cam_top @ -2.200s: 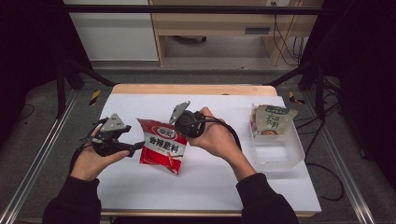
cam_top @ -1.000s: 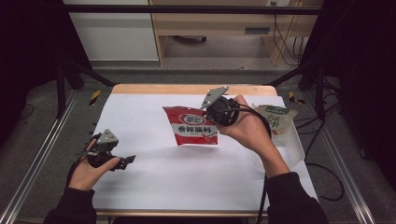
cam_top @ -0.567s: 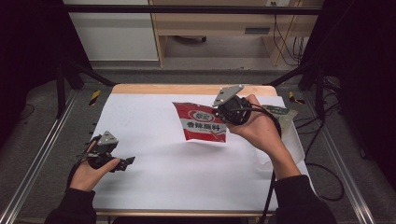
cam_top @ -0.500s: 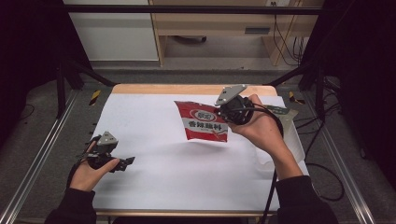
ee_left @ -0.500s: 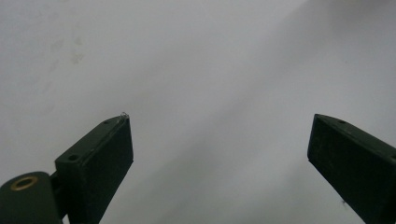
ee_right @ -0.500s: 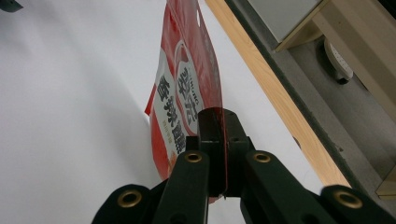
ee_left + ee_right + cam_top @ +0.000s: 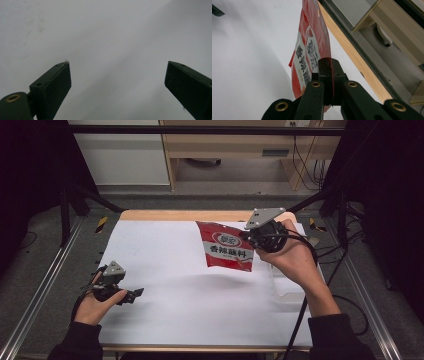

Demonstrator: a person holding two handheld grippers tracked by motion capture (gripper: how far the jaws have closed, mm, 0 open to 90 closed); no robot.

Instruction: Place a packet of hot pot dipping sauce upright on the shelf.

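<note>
A: The right gripper (image 7: 248, 236) pinches the red seasoning pouch (image 7: 227, 246) by its edge; the pouch hangs beyond the fingertips, above the table (image 7: 165, 245).

B: It should keep pinching until over the clear bin (image 7: 286, 292). The left gripper (image 7: 136, 293) gapes wide, holding nothing.

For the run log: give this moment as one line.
right gripper: shut on red packet, held above the table | left gripper: open, nothing between jaws, low over the table | clear bin: at table's right edge
</note>
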